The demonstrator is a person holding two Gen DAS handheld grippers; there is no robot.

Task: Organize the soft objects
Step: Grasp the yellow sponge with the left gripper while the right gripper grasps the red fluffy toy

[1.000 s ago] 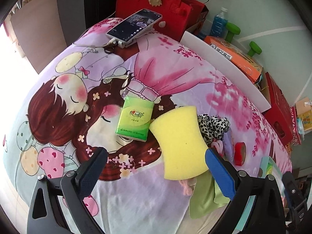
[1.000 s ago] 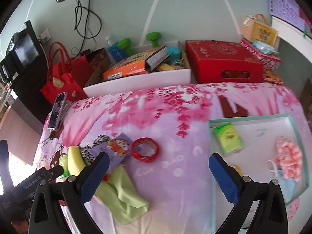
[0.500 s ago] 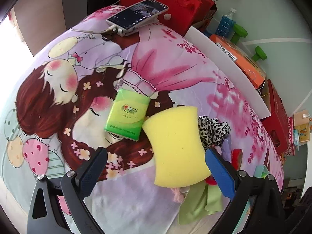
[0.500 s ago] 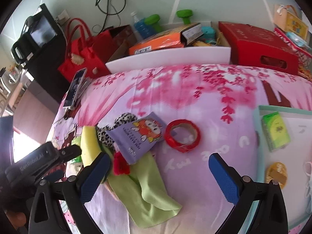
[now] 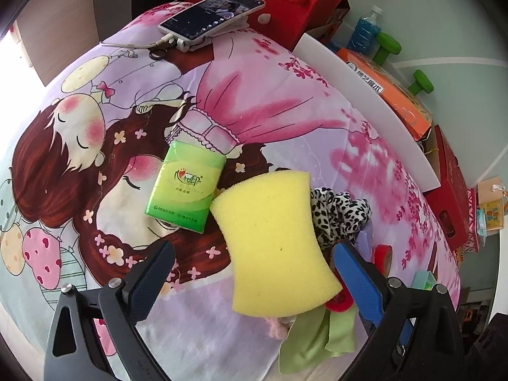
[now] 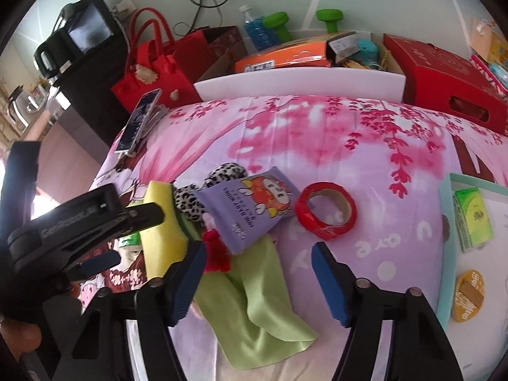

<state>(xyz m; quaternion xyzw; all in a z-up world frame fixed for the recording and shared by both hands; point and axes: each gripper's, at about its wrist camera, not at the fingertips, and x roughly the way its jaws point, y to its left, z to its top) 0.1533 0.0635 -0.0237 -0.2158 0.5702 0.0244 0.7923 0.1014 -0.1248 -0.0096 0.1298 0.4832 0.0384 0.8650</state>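
Observation:
A yellow sponge (image 5: 273, 247) lies on the cartoon-print bedsheet between the wide-apart fingers of my open left gripper (image 5: 254, 279), neither pad pressing on it. A green tissue pack (image 5: 187, 187) lies to its left and a leopard-print scrunchie (image 5: 339, 212) to its right. My right gripper (image 6: 260, 273) hovers low over a light green cloth (image 6: 254, 301), its jaws closing, and the cloth lies between and below them untouched. A purple cartoon pack (image 6: 247, 209) and a red tassel (image 6: 216, 250) rest on the cloth's far end. The sponge (image 6: 162, 231) shows edge-on at the left.
A red tape roll (image 6: 327, 209) lies just beyond the right gripper. A teal tray (image 6: 444, 254) at the right holds a green tissue pack (image 6: 473, 219) and a yellow round item (image 6: 470, 295). A phone (image 5: 212, 14), red bags and boxes line the far edge.
The right gripper has dropped and swung left over the green cloth, and its jaws have narrowed. The left gripper has edged closer to the sponge.

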